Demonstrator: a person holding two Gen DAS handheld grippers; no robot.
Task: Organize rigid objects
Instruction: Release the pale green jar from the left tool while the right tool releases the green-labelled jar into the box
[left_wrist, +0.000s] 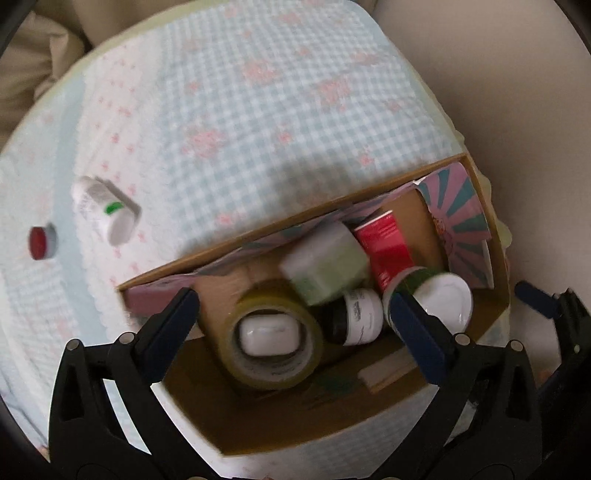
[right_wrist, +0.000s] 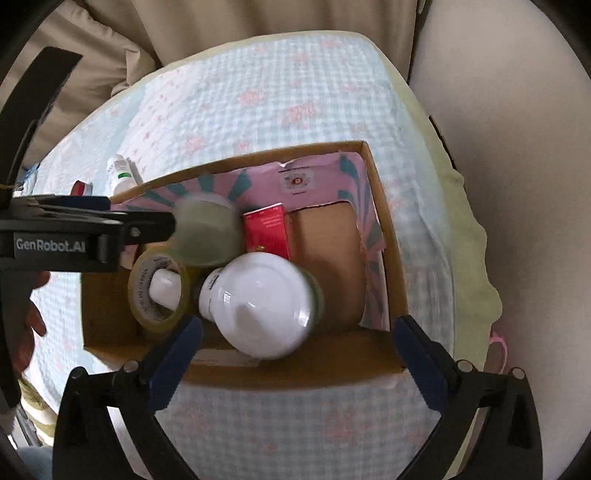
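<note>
Both hand-held grippers (left_wrist: 291, 302) (right_wrist: 295, 332) gape wide, apparently above the box's (right_wrist: 384, 236) near edge.

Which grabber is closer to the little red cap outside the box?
Left. The left gripper hovers over the box's near-cap end; the right gripper sits at the box's opposite side from the red cap.

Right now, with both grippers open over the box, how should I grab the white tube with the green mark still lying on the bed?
Grip the white tube across its body, coming straight down with the left gripper, fingers on either long side. It lies flat on the quilt, apart from the red cap and box, so both sides look free.
</note>
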